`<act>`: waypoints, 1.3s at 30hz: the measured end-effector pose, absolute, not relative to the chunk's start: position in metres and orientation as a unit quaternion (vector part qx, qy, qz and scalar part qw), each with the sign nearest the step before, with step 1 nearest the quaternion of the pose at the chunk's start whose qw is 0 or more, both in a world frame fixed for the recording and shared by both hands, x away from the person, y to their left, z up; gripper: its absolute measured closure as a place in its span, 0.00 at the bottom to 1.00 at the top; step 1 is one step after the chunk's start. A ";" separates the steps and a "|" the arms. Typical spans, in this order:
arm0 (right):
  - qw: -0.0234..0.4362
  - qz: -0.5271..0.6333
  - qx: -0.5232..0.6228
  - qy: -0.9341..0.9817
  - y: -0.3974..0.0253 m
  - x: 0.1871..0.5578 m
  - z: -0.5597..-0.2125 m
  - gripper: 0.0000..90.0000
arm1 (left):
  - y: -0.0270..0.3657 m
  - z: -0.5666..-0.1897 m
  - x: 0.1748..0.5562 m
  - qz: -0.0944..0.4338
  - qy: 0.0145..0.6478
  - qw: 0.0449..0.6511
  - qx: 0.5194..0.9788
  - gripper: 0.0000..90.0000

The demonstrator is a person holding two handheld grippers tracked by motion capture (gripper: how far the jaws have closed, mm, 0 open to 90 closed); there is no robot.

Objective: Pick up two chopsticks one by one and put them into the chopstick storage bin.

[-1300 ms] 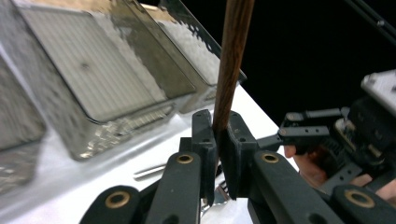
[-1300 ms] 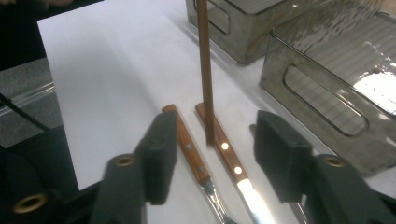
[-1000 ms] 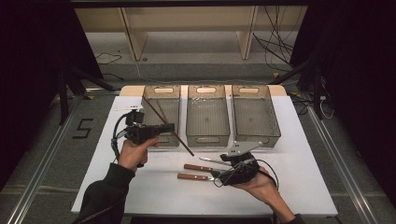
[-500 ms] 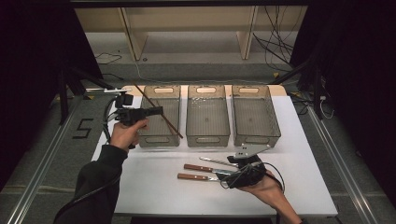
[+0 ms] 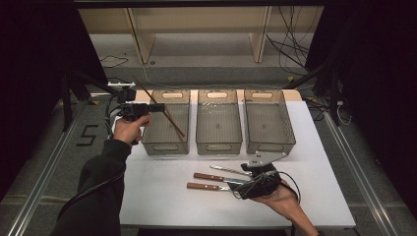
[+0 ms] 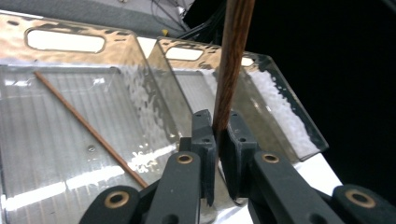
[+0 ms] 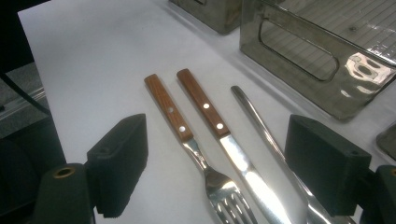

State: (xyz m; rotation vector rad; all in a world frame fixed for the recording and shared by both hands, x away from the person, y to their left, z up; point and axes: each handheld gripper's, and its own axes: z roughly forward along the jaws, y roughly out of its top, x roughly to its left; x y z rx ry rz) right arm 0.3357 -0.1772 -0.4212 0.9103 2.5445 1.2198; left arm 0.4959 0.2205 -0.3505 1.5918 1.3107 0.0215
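My left gripper is shut on a brown chopstick that slants over the left clear bin. In the left gripper view the chopstick rises from between the closed jaws, and a second chopstick lies on the bin floor. My right gripper rests low on the white table, open. In the right gripper view a wooden-handled fork, a wooden-handled knife and an all-metal utensil lie between its spread jaws.
A middle bin and a right bin stand beside the left one along the back of the white table. The cutlery lies in front of the middle bin. Cables trail from both grippers.
My left gripper has carried the chopstick away from me and a little left, up over the left bin. The right gripper has barely shifted toward the near edge.
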 end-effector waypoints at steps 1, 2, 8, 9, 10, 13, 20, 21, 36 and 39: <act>0.089 0.410 0.306 0.855 -0.177 0.336 -0.421 0.25 | 0.220 -0.352 0.498 0.009 0.548 0.510 0.664 0.93; 0.089 0.411 0.306 0.854 -0.178 0.336 -0.421 0.24 | 0.219 -0.353 0.500 0.009 0.550 0.506 0.665 0.93; 0.088 0.412 0.305 0.854 -0.179 0.335 -0.421 0.24 | 0.212 -0.364 0.509 -0.003 0.557 0.482 0.676 0.93; 0.089 0.412 0.305 0.854 -0.179 0.335 -0.421 0.24 | 0.211 -0.366 0.510 -0.004 0.558 0.479 0.678 0.93; 0.088 0.413 0.306 0.853 -0.179 0.335 -0.421 0.24 | 0.209 -0.367 0.510 -0.005 0.558 0.474 0.681 0.93; 0.088 0.412 0.304 0.854 -0.180 0.335 -0.421 0.24 | 0.204 -0.371 0.512 -0.008 0.558 0.464 0.688 0.93; 0.088 0.413 0.305 0.853 -0.181 0.335 -0.420 0.25 | 0.198 -0.378 0.515 -0.015 0.561 0.452 0.693 0.93; 0.089 0.413 0.305 0.853 -0.181 0.335 -0.420 0.25 | 0.196 -0.379 0.515 -0.015 0.562 0.448 0.695 0.93; 0.089 0.411 0.302 0.856 -0.180 0.335 -0.421 0.25 | 0.185 -0.389 0.522 -0.009 0.576 0.404 0.711 0.88; 0.090 0.411 0.301 0.856 -0.180 0.334 -0.421 0.25 | 0.183 -0.389 0.523 -0.005 0.583 0.400 0.707 0.85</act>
